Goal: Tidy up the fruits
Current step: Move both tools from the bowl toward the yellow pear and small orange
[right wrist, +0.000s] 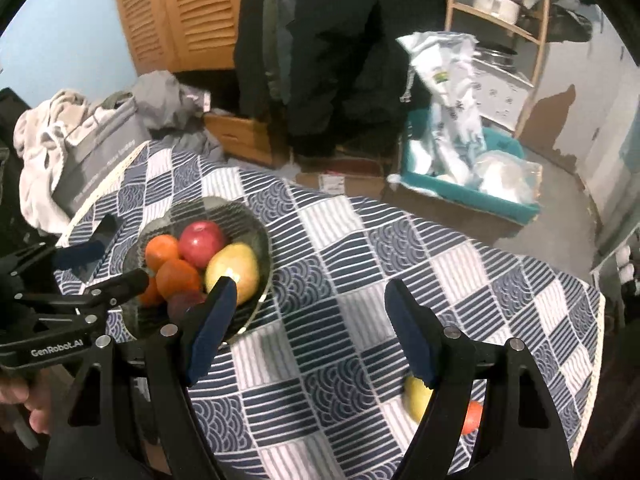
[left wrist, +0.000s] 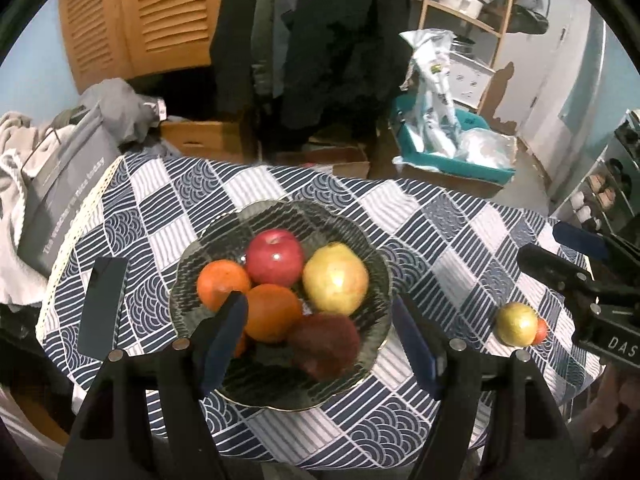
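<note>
A glass bowl (left wrist: 372, 248) on the checked tablecloth holds a red apple (left wrist: 274, 256), a yellow-green fruit (left wrist: 335, 278), oranges (left wrist: 272, 312) and a dark red fruit (left wrist: 324, 344). My left gripper (left wrist: 320, 340) hangs open above the bowl's near side, its pads touching nothing. A small yellow-green fruit (left wrist: 516, 324) and an orange-red one (left wrist: 542, 330) lie together on the cloth to the right. My right gripper (right wrist: 312, 332) stands open over bare cloth, with nothing between its fingers. The yellow-green fruit (right wrist: 416, 396) and the orange-red one (right wrist: 472, 416) peek out behind its right finger. The bowl (right wrist: 262, 240) lies to its left.
A dark phone (left wrist: 102, 304) lies left of the bowl. A grey bag (left wrist: 60, 184) and clothes crowd the table's left edge. Beyond the far edge stand cardboard boxes (left wrist: 208, 140), hanging coats and a teal bin (left wrist: 452, 156) with plastic bags. A hand (right wrist: 24, 404) holds the left gripper.
</note>
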`<state>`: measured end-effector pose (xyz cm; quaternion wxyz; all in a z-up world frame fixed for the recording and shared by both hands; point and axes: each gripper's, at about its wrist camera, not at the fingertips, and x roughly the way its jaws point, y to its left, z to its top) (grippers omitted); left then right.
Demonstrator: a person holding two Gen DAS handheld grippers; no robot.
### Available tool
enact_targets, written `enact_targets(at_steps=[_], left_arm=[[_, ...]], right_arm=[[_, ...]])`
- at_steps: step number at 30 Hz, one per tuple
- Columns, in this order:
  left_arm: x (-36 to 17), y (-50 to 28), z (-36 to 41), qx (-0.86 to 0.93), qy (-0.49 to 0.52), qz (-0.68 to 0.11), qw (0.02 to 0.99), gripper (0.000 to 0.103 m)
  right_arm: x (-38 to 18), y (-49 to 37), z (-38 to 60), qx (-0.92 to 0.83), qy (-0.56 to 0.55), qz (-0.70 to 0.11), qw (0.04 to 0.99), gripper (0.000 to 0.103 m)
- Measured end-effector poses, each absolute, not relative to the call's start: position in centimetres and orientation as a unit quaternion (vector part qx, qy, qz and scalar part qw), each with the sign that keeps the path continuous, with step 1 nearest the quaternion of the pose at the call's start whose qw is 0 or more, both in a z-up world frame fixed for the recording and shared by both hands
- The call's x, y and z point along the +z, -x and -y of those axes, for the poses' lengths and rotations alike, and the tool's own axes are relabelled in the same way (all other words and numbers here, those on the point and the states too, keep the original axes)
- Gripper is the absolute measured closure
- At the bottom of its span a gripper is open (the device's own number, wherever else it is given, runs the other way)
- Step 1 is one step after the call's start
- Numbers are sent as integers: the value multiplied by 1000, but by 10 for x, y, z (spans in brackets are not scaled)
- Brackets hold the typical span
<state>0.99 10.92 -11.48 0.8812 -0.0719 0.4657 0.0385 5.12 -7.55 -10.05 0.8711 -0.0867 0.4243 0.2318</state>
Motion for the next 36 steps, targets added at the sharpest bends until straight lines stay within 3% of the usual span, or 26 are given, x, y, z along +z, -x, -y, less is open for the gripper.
enact_targets(at_steps=[15,18,36], left_arm=[[-92,-17,-66,-4,66,-444,894,21],[-91,-19,-55,-15,67,-444,893,16],[-99,-33,30,-77,31,-470,879,16]], right_arm=[[-83,-47,144,182,58,-404,895,26],[-83,-45,159,169,58,-401,898,26],[-101,-38,256,95,22,-419,903,26]])
